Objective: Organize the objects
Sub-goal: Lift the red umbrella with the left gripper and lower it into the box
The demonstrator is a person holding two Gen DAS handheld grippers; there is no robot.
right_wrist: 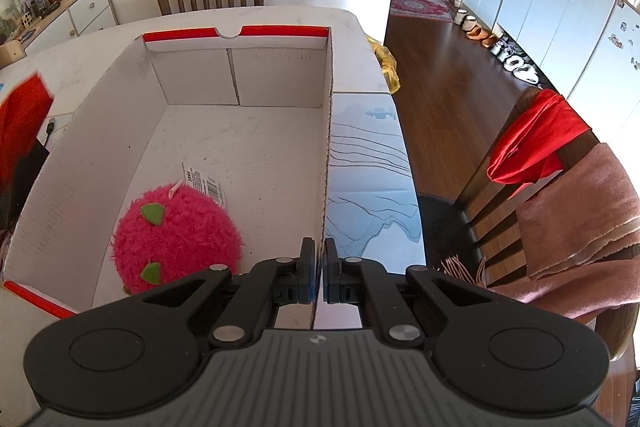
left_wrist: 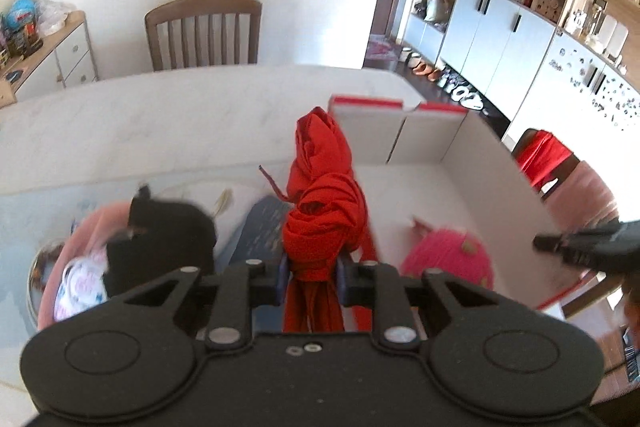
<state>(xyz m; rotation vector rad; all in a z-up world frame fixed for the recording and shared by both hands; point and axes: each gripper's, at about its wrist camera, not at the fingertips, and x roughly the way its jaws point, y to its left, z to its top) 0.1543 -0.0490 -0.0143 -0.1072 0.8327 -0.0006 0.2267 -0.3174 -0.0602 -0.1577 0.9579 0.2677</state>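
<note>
The white marble-look bench (right_wrist: 280,17) is carrying a large open white cardboard box with red rim (right_wrist: 240,131), holding a fuzzy pink strawberry plush (right_wrist: 176,235). The left tongs (left_wrist: 311,277) are gripping a bunched red cloth (left_wrist: 324,211) beside the box; judged step: carrying it over. The next move calls for clearing the box's near wall. The right tongs (right_wrist: 319,273) are pinching the box's right wall. A black garment (left_wrist: 168,235) is lying nearby.

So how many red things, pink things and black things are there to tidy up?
Red: 1, the red cloth gripped by the left gripper.
Pink: 2, the pink fuzzy plush toy in the cardboard box, and a pink cloth on the table.
Black: 1, a black cloth.
Total: 4
</note>
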